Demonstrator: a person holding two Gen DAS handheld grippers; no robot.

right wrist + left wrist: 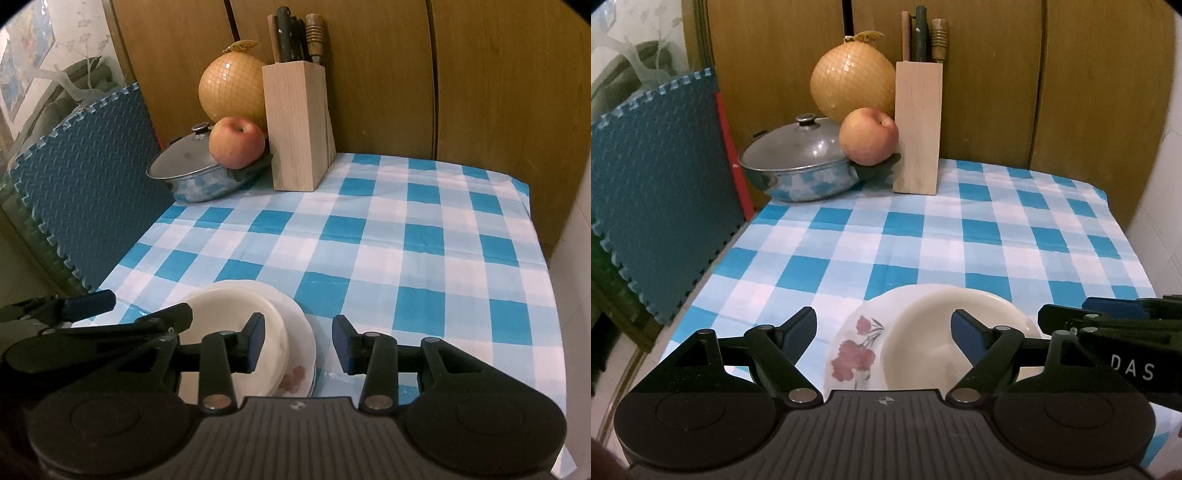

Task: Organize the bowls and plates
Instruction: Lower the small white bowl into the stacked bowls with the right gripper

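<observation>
The cream bowl (945, 332) sat nested on a floral plate (849, 354) at the near edge of the checked tablecloth (960, 229), well apart from the lidded pot (798, 162), apple (868, 134), netted pomelo (851, 85) and knife block (918, 127) at the back. Both dishes looked like glazed ceramic or melamine: stiff, smooth and likely slippery, probably breakable if knocked off the table edge, and moderately light. The thin rims seemed the only sensible places to pinch, with one pad inside and one outside.

The left gripper (884, 330) stood wide open and held nothing; the stack lay between its fingers, the plate's flowered rim nearer the left pad and the bowl's hollow under the right pad, with no contact visible. The right gripper (298, 341) was partly open and also empty; its left pad hovered over the bowl's inner wall, its right pad stood outside the plate's rim over the cloth, so both rims lay in the gap without being pressed
</observation>
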